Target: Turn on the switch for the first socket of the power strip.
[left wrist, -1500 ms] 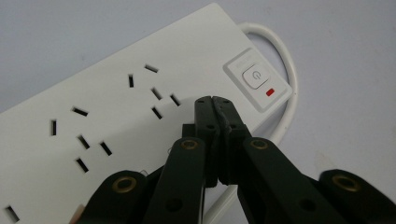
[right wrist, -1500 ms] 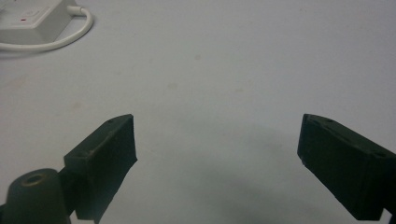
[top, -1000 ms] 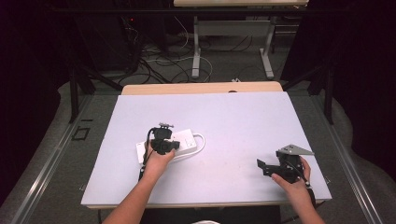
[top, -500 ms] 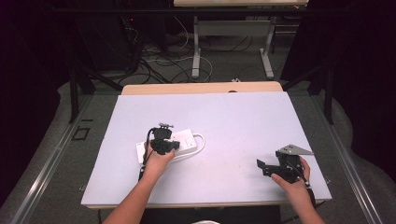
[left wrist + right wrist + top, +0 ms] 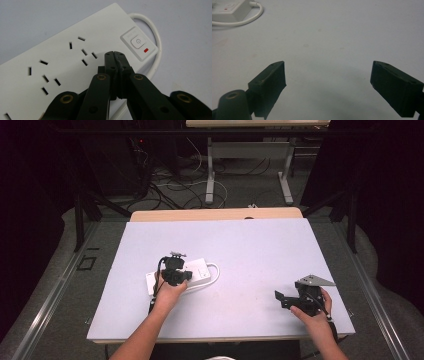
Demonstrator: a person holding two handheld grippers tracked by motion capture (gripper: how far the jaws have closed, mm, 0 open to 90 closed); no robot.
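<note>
A white power strip (image 5: pixel 192 272) lies left of the table's middle, its white cable (image 5: pixel 214 276) looping at its right end. My left gripper (image 5: pixel 173 270) hovers right over it. In the left gripper view the jaws are shut with nothing between them, tips (image 5: pixel 114 54) just above the strip (image 5: pixel 62 60) between a socket and the power button (image 5: pixel 137 42), beside which a red light (image 5: pixel 146 50) shows. My right gripper (image 5: pixel 282 299) rests low near the table's front right, open and empty (image 5: pixel 328 82). The strip's end (image 5: pixel 230 10) is far off at the upper left there.
The pale table top (image 5: pixel 260 250) has a wooden strip (image 5: pixel 215 214) along its far edge. Beyond it on the floor stand table legs (image 5: pixel 210 170) and tangled cables (image 5: pixel 165 185). Dark curtains close in both sides.
</note>
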